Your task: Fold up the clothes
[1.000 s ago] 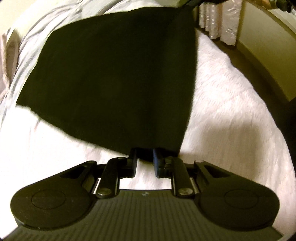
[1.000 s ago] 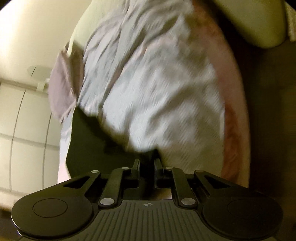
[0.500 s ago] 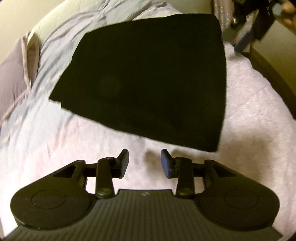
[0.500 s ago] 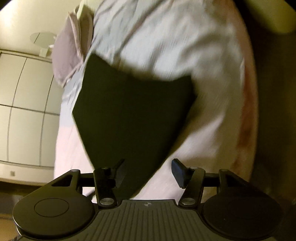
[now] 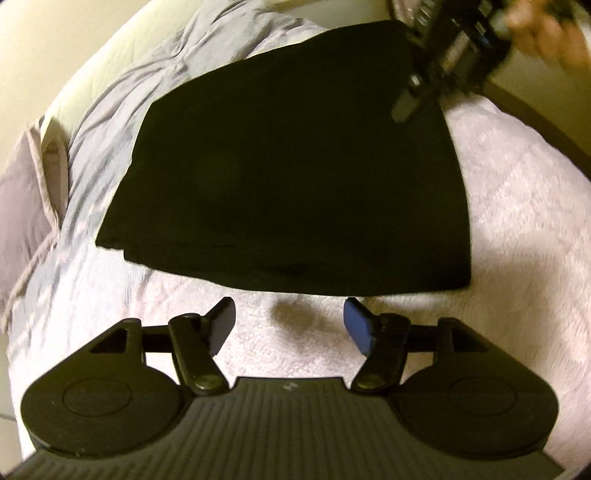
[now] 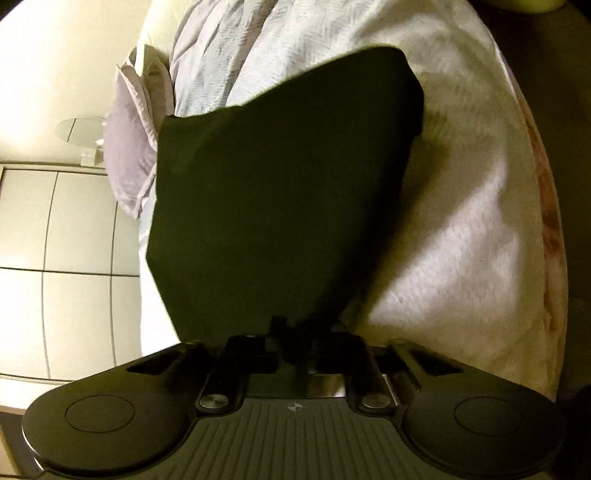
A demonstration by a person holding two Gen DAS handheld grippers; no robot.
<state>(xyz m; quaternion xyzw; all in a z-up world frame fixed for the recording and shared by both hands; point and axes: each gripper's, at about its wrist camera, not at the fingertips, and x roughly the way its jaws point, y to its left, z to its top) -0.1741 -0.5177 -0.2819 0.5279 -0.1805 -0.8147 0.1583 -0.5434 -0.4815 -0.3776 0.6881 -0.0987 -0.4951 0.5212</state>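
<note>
While the black garment (image 5: 295,184) lies folded flat on the bed (image 5: 517,229), your left tongs (image 5: 290,325) stand spread just short of its near hem, nothing between the blue pads (image 5: 360,328); their jaws have just been opening, and only the white textured cover shows in the gap. Your right tongs (image 6: 297,338) are pressed together on the garment's near corner, having just closed on it, and the dark cloth runs away from them across the bed. In the left wrist view those right tongs (image 5: 413,99) sit at the garment's far right corner, with your hand (image 5: 546,33) blurred behind them. A crumpled pale blue sheet (image 5: 147,92) lies beyond the garment's far edge, and a lilac pillow (image 6: 129,166) rests just past its far left side.
</note>
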